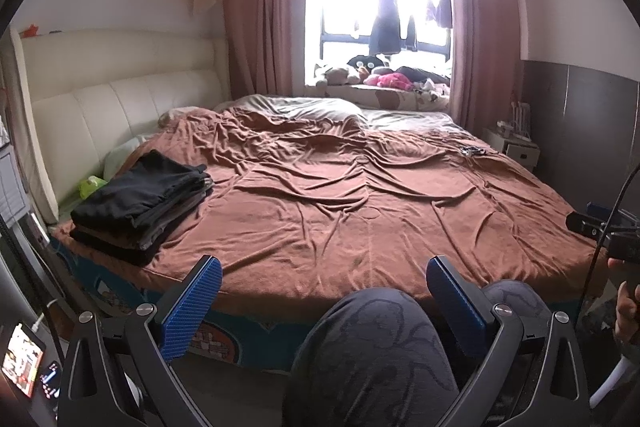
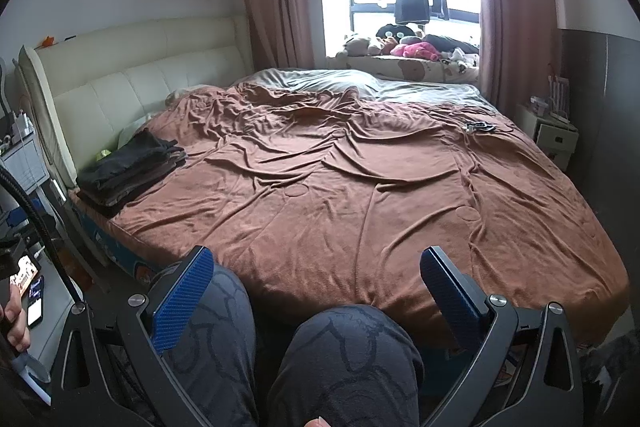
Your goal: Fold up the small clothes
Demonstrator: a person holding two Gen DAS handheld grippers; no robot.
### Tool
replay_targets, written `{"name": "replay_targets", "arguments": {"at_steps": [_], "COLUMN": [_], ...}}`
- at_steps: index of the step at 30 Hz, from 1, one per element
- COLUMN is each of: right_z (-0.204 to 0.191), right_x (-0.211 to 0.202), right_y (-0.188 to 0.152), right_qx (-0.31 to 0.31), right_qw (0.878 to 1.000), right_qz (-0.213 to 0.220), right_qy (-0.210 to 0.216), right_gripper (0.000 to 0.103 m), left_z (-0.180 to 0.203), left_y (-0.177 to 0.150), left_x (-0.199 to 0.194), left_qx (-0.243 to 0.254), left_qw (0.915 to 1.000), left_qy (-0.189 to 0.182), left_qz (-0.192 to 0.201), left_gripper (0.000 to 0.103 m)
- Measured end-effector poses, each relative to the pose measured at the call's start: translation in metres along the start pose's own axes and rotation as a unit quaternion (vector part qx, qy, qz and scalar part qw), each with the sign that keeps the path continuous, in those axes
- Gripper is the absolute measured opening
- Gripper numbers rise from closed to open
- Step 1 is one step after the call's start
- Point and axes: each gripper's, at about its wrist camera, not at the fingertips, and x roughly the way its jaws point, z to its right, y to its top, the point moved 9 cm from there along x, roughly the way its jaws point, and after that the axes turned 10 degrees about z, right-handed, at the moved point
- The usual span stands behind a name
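Over on the far left, a lit phone screen (image 1: 23, 359) glows on a low surface beside the bed, and a bedside unit (image 2: 24, 163) stands by the cream padded headboard (image 1: 120, 107). Just right of that, the stack of folded clothes (image 1: 140, 203) sits on the near-left corner of the bed, close to the headboard: dark garments, black on top, grey and brown layers beneath, edges roughly squared, the pile leaning a touch. A small lime-green item (image 1: 91, 185) pokes out between the stack and the headboard.

The left gripper (image 1: 324, 291) hangs low at the bed's near edge, its blue-padded jaws spread wide, nothing between them but the person's knee (image 1: 372, 355) in patterned dark trousers. Centre stage, the rumpled brown blanket (image 1: 360, 195) covers the bed, with a grey sheet (image 1: 304, 107) at the far side.

The right gripper (image 2: 316, 279) likewise gapes wide above both knees, holding nothing. Further right, a small dark tangle (image 2: 478, 127) lies on the blanket, well apart from the stack. Plush toys (image 2: 412, 47) crowd the window ledge (image 2: 420, 69), and a white nightstand (image 2: 554, 135) holds upright items, too small to identify.
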Motion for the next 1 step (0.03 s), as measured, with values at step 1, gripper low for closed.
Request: {"name": "replay_targets", "arguments": {"at_steps": [1], "right_z": [0.0012], "right_x": [-0.0028], "right_y": [0.0027], "right_qx": [0.003], "right_qw": [1.000], "right_qz": [0.005], "right_qy": [0.000], "right_gripper": [0.103], "left_z": [0.0009], "left_y": [0.0054], "left_x": [-0.0033], "left_qx": [0.000], "left_qw": [1.0000], "left_qy": [-0.003], "left_qz": [0.002], "left_gripper": [0.103]}}
